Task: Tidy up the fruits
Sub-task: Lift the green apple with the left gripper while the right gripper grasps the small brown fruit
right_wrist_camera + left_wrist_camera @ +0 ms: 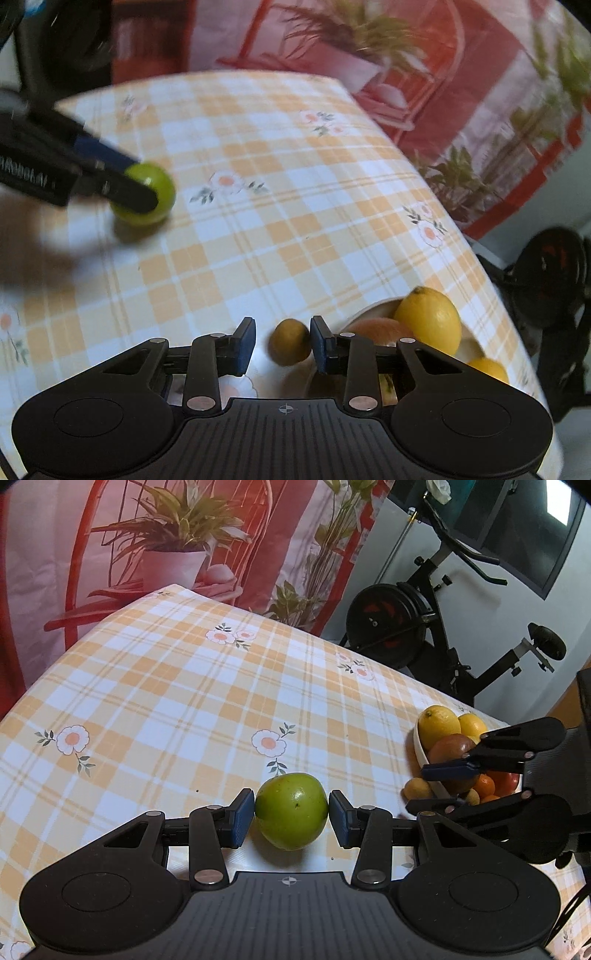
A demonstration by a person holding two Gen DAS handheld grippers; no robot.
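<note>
Green fruit [291,810] between left gripper [291,818] pads, fruit bowl [421,749] nearby.

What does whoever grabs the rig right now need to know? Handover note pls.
Left hand-held gripper: shut on the green fruit, low over the checked tablecloth.
Right hand-held gripper: jaws narrow around a small yellow fruit beside the white bowl; one pad touches it, the other stands clear, so no grip yet.
Bowl sits at the table's edge and already holds lemons, a brown fruit and small orange ones.
Done: most fruit is in the bowl.
Left: green fruit and the small yellow one, probably bound for the bowl.
</note>
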